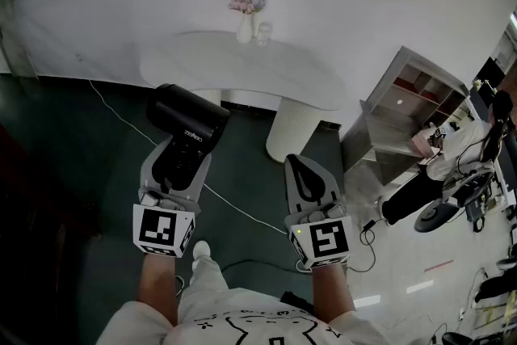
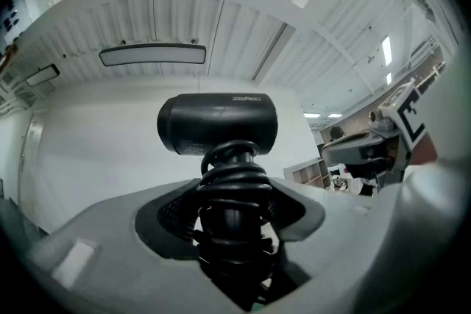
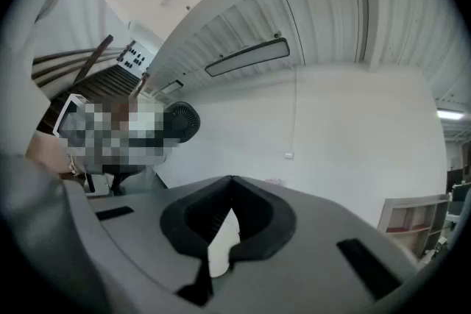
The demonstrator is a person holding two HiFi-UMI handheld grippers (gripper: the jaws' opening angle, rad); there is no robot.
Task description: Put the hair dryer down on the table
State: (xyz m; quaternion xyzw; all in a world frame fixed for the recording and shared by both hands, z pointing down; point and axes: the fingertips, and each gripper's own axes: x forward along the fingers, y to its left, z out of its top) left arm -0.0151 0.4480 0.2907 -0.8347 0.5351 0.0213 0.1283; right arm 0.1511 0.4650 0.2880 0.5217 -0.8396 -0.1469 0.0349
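Note:
My left gripper (image 1: 179,161) is shut on the handle of a black hair dryer (image 1: 187,121), held in the air in front of me over the dark floor. In the left gripper view the dryer's barrel (image 2: 218,125) lies crosswise above the jaws. Its black cord is wound in coils round the handle (image 2: 234,195), between the pads. My right gripper (image 1: 305,172) hovers to the right at about the same height, shut and empty, its tips meeting (image 3: 231,180). The white table (image 1: 242,65) stands ahead, beyond the dryer.
A white vase with flowers (image 1: 245,22) and a small jar (image 1: 263,32) stand at the table's far edge. The table rests on a ribbed white pedestal (image 1: 292,129). A grey shelf unit (image 1: 404,101) and a seated person (image 1: 452,161) are at the right. A cable (image 1: 234,206) crosses the floor.

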